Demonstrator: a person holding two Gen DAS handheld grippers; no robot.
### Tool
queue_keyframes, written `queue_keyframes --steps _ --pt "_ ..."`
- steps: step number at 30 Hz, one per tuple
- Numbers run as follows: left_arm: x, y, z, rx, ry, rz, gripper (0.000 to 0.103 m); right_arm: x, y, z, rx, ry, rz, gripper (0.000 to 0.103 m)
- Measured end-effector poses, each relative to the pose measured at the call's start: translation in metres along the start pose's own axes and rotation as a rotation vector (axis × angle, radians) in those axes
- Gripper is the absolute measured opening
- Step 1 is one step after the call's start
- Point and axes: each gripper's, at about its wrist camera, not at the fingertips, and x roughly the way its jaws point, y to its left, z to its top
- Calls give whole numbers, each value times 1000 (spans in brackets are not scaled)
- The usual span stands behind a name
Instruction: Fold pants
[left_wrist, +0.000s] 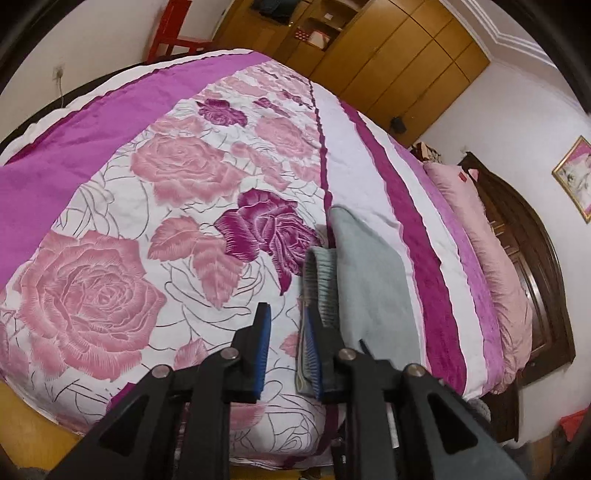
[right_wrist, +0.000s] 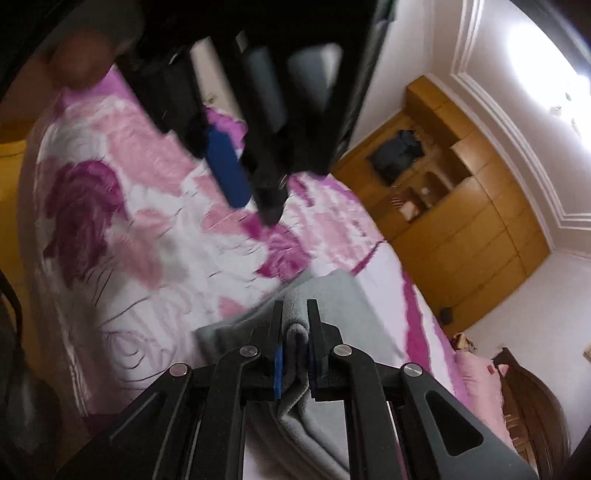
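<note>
Grey fleece, the pants (left_wrist: 369, 280), lies folded on the near right part of a bed whose quilt (left_wrist: 155, 206) is white with pink and magenta roses. From the left wrist, the left gripper (left_wrist: 288, 332) points down at the bundle's near edge: its right finger lies against the ribbed cuff (left_wrist: 323, 280), seemingly tucked into the layered edge, while the left finger stands clear over bare quilt. The jaws stand part-way apart, with a plain gap of quilt between the blue pads (left_wrist: 263, 354), so nothing is pinched here; the gripper looks placed to steady or slip under the edge rather than to carry it. Pink pillows (left_wrist: 491, 280) and a dark wooden headboard (left_wrist: 532, 258) run along the right, and a wooden wardrobe (left_wrist: 402, 62) stands behind. From the right wrist, the right gripper (right_wrist: 294, 314) is clamped tight on a bunched ridge of the same grey fabric, which rises between the fingers and drapes below them, a hold that suits lifting or dragging a layer over to make the next fold. The left gripper hangs blurred at the top of this view, just above the quilt. By my reading the pants are already partly folded, with a further fold or a tidy-up still to do.
</note>
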Motion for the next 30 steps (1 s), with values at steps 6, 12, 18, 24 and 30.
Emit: queue_keyframes --steps 6,12,18,24,30 --pt "-1 12 2 -37 8 -15 18 1 5 -2 9 -19 62 8" --pt "3 9 2 -27 26 -23 19 2 11 -4 0 -4 73 10" --pt "4 7 4 6 78 -105 37 -40 -28 0 268 -27 263 33" --pt "31 -1 -8 -24 230 -277 58 -80 -54 -30 457 -57 262 47" --pt "58 -6 -11 -41 262 -182 42 -66 -64 -77 591 84 253 47"
